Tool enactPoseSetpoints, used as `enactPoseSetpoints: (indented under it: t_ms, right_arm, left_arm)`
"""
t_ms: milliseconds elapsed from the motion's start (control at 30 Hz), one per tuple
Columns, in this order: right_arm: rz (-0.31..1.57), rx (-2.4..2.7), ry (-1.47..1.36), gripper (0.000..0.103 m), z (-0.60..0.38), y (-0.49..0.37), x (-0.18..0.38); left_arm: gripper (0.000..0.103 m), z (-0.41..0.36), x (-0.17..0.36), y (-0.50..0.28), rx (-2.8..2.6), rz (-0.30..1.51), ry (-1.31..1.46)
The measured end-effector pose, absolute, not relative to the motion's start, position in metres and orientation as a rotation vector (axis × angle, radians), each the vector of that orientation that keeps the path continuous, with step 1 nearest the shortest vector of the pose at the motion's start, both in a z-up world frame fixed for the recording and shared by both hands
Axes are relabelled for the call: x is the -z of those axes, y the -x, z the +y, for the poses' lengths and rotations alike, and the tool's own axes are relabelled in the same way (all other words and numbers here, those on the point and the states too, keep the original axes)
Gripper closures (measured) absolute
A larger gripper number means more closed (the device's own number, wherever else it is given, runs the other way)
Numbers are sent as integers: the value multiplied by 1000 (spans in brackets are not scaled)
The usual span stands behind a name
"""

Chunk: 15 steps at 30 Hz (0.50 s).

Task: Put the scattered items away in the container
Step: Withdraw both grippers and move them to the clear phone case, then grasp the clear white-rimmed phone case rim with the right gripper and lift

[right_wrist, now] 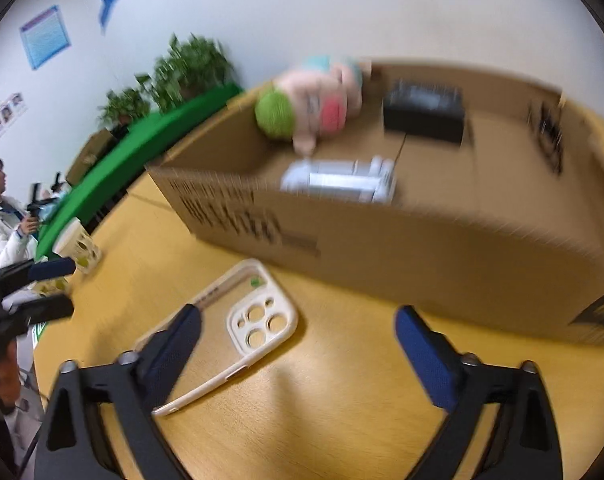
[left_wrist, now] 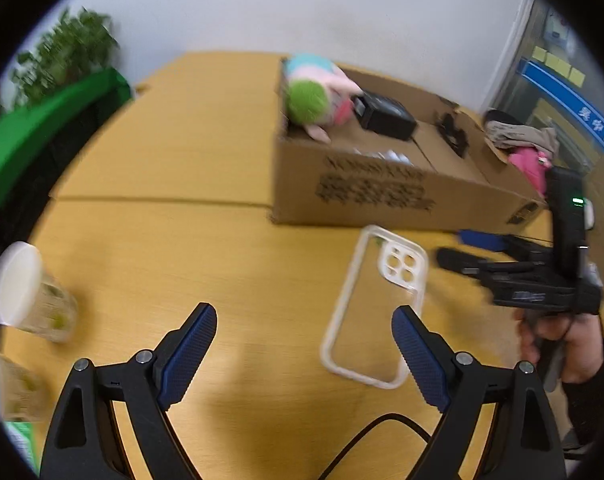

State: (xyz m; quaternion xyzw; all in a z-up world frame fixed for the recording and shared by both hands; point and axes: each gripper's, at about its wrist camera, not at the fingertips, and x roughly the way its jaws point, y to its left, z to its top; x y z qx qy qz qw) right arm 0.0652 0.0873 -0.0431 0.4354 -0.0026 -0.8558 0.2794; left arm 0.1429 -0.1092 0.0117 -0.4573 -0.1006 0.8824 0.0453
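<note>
Tongs both spread wide, nothing between the pads: left gripper (left_wrist: pixel 303 328), right gripper (right_wrist: pixel 298 328). Clear phone case (left_wrist: pixel 375 306) flat on wooden table (left_wrist: pixel 190 264), just beyond left gripper's right pad, under right gripper's left finger. Cardboard box (left_wrist: pixel 389 192) farther ahead, holding plush toy (left_wrist: pixel 313 94) and black block (left_wrist: pixel 385 116).

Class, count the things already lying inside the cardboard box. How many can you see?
3: a plush toy in the far left corner, a black box beside it, and a white pack against the near wall. More may be hidden.
</note>
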Motion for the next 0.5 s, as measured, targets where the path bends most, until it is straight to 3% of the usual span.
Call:
enactPoseSetpoints:
  t_ms: [67, 133, 167, 200, 267, 300, 367, 500]
  right_arm:
    - [30, 2262, -1224, 29, 76, -63, 57]
    - [111, 2275, -1203, 36, 67, -69, 62]
    - [150, 2267, -1214, 49, 64, -71, 62]
    - [174, 2268, -1209, 53, 65, -73, 62]
    - [202, 2274, -1208, 74, 71, -77, 63]
    - [223, 2295, -1207, 75, 78, -79, 63]
    - [213, 2323, -1210, 82, 94, -78, 63]
    - [144, 2364, -1228, 89, 130, -72, 64]
  left_arm:
    - [21, -100, 4, -134, -2625, -340, 1435]
    - [38, -89, 22, -124, -2560, -328, 1507]
    - [57, -85, 29, -121, -2531, -326, 1543]
    - [61, -80, 33, -120, -2522, -309, 1553]
    - [73, -67, 33, -119, -2494, -274, 1542]
    - [83, -60, 33, -118, -2467, -264, 1538]
    - [93, -46, 34, -119, -2440, -242, 1538]
    - [96, -24, 34, -118, -2425, -240, 1536]
